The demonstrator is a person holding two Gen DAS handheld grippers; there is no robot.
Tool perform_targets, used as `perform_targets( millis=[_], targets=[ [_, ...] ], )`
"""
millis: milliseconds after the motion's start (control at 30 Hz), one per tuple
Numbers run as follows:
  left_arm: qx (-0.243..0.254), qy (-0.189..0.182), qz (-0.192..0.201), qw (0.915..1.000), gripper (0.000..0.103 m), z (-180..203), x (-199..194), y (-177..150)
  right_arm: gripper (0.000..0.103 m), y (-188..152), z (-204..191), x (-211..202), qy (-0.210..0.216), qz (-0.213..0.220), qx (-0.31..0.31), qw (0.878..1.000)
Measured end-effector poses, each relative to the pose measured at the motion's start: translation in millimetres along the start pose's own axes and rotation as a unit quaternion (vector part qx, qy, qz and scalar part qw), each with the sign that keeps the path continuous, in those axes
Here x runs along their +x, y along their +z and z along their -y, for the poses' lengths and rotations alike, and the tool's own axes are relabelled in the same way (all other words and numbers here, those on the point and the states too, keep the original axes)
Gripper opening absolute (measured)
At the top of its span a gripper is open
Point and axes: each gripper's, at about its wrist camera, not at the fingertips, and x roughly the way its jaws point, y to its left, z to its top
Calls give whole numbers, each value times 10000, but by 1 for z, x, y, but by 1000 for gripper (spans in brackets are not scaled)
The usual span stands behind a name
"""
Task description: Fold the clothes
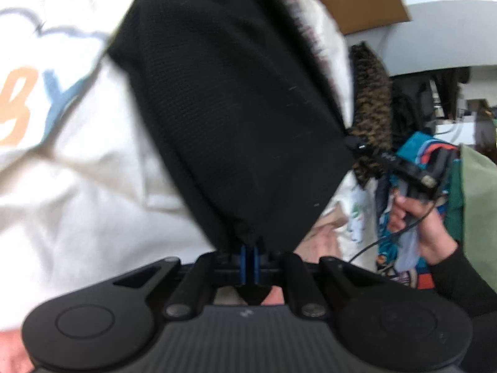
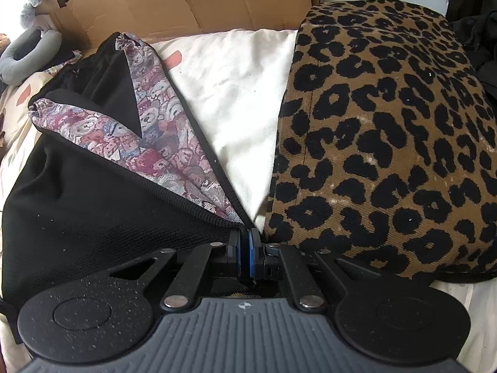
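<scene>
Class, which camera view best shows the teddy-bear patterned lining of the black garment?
The right wrist view: the teddy-bear patterned lining of the black garment lies open and sharp. The left wrist view shows only a blurred fringe of it.

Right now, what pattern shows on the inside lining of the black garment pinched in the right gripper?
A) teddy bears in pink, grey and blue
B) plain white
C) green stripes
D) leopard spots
A: in the right wrist view the black garment is turned back near the right gripper, exposing a teddy-bear print lining; the leopard-print cloth is a separate piece beside it.
</scene>
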Motion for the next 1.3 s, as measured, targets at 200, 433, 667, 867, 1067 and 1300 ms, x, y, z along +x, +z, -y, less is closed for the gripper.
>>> perform_targets(
  millis=[200, 433, 667, 867, 1067, 1300],
  targets=[
    [-163, 120, 107, 9997, 18, -4, -25, 11, 9, -3, 4, -3, 78, 67, 125, 9999],
    [-631, 169, 742, 9951, 34, -25, -50, 38, 9, -7, 7, -2, 144, 143, 202, 9996],
    [-1137, 0, 1363, 9841, 38, -40, -65, 51, 9, -7, 9, -2, 223, 142, 181, 9995],
    [-1482, -25, 1792, 9726, 17, -50, -81, 59, 9, -7, 9, -2, 238, 142, 164, 9995],
    [-1586, 423, 1891, 9681, 3, -51, -105, 61, 9, -10, 11, -2, 264, 215, 280, 9990],
    [-1702, 944, 2002, 9602, 1, -53, -133, 63, 10, -12, 12, -3, 289, 282, 331, 9986]
  ],
)
